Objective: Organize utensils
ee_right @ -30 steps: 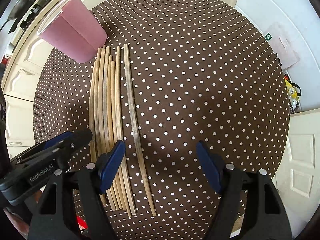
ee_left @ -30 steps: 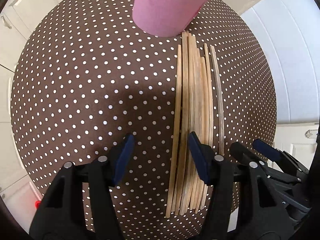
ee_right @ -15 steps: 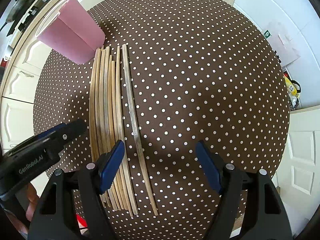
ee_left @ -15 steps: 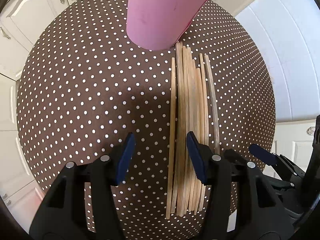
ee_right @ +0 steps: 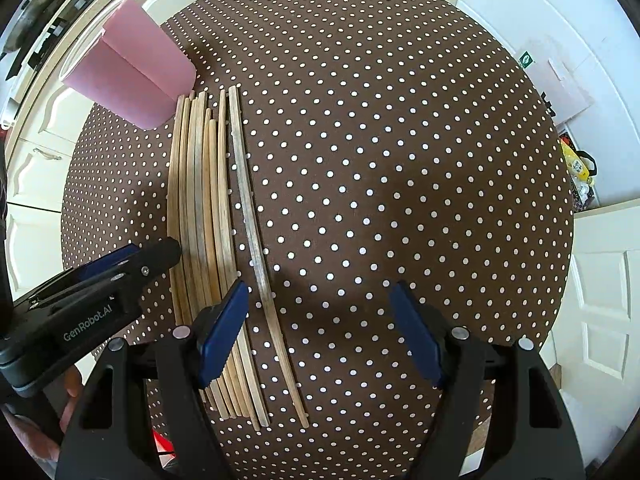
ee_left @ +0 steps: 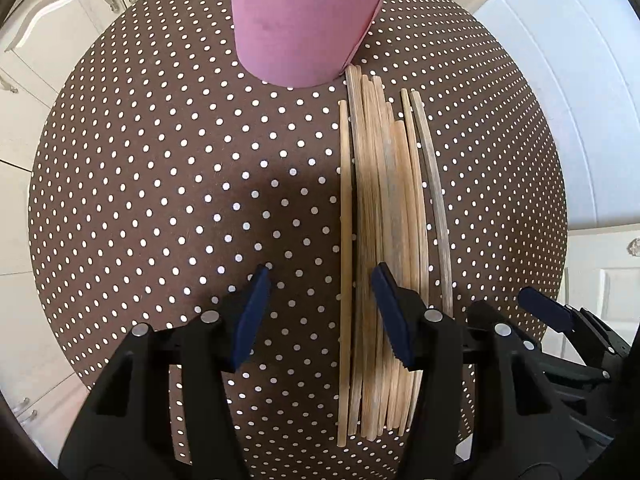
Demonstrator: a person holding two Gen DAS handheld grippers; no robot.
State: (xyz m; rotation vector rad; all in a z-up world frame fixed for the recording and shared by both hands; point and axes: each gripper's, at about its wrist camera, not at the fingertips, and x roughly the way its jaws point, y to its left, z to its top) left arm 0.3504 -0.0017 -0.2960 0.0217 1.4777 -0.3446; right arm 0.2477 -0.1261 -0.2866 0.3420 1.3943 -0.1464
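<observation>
The pink cup (ee_left: pixel 308 20) loses its rim past the top edge; the right gripper (ee_left: pixel 552 320) shows only partly.

Bright, even daylight; soft shadows on the tablecloth (ee_left: pixel 160 200); strong fisheye edge distortion.

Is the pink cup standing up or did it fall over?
Standing up. The pink cup rests on its narrow base on the dotted tablecloth, open rim on top, beside the chopsticks.

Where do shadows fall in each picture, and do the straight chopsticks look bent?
Left wrist view: a soft dark shadow on the tablecloth left of the chopsticks, which bow slightly. Right wrist view: shadow ahead of the right claw; chopsticks curve strongly from fisheye distortion.
</observation>
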